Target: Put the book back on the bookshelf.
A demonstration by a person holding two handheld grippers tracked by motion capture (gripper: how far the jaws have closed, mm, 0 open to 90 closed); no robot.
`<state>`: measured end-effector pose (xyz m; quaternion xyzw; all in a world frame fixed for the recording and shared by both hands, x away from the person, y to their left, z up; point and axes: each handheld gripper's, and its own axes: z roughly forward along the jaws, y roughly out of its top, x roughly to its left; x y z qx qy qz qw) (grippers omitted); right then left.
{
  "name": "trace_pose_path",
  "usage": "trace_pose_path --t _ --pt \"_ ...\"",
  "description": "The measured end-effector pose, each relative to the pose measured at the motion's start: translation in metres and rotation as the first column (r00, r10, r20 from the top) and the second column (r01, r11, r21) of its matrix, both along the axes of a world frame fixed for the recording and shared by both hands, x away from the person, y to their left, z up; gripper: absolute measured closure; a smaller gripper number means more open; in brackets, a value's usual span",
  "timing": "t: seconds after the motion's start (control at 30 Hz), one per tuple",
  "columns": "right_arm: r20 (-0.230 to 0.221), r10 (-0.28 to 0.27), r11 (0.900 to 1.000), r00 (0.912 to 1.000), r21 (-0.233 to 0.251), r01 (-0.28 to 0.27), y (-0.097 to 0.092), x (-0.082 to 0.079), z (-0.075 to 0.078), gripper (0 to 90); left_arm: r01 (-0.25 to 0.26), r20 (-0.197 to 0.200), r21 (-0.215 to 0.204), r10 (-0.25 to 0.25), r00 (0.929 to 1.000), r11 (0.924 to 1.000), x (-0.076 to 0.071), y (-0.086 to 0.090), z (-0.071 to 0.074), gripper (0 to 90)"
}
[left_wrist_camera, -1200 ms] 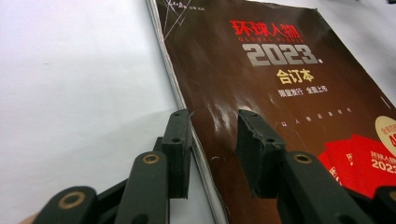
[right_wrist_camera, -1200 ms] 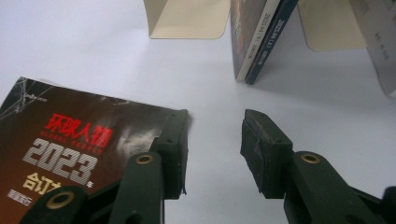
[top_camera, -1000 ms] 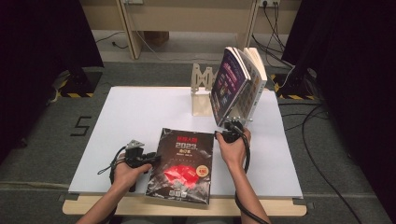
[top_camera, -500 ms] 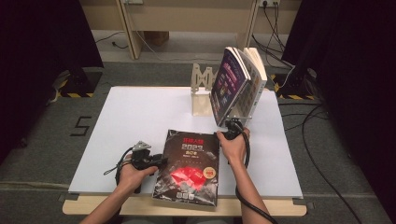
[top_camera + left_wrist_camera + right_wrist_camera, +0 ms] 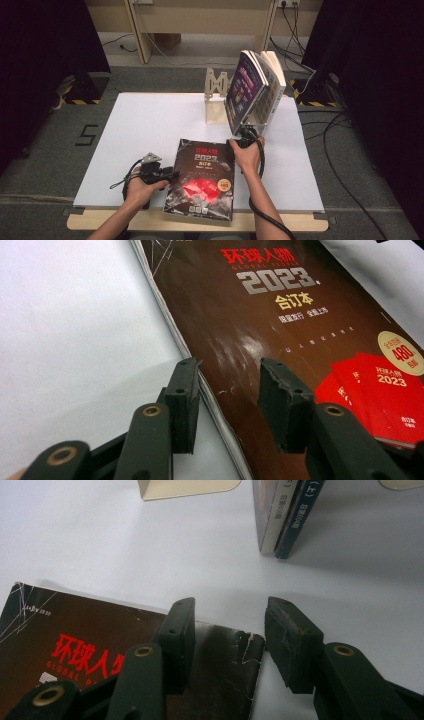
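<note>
High view has the dark magazine lying flat at the near edge of the white table, probably pulled down from the books in the wooden stand at the far right. Left gripper straddles its left edge, right gripper its far right corner; both have just been opening and stand spread, gripping nothing.

Dark 2023 magazine flat, table's near edge
</note>
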<state>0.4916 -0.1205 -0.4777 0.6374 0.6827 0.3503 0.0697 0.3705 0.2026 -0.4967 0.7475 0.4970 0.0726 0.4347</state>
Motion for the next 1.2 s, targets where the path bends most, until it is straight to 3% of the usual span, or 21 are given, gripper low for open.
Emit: trace_pose_path --t 0.13,0.3,0.43,0.7,0.8,0.97,1.2 --pt "0.015 -0.004 0.9997 0.9999 0.026 0.004 -0.003 -0.002 -0.002 58.0 -0.005 0.008 0.008 0.005 1.0 1.0 -0.001 -0.001 0.0 59.4" --pt "-0.021 0.001 0.9959 0.9998 0.09 0.001 -0.008 -0.007 -0.002 58.8 -0.007 0.008 0.01 0.007 0.9999 0.9999 -0.003 -0.001 0.0 59.3" --pt "-0.044 0.004 0.9939 0.999 0.111 0.001 -0.008 -0.013 -0.002 59.5 -0.006 0.006 0.011 0.006 1.0 0.9999 -0.003 -0.001 0.0 59.1" --pt "-0.052 0.011 0.9786 0.9986 0.206 -0.001 -0.011 -0.024 0.015 63.2 -0.008 0.007 0.017 0.008 0.9999 0.9998 -0.004 -0.001 0.0 59.1" --pt "-0.049 0.012 0.9793 0.9987 0.202 -0.002 -0.011 -0.027 0.014 62.8 -0.009 0.006 0.017 0.009 0.9999 0.9998 -0.004 0.0 0.0 59.2" --pt "-0.081 0.007 0.9722 0.9967 0.234 0.012 -0.019 -0.032 0.009 60.2 -0.014 0.008 0.013 0.014 0.9999 0.9998 -0.005 -0.001 0.0 59.5" --pt "-0.125 0.004 0.9791 0.9921 0.202 0.022 -0.02 -0.035 0.0 57.9 -0.022 0.017 0.015 0.022 0.9996 0.9997 -0.006 -0.002 -0.001 60.0"
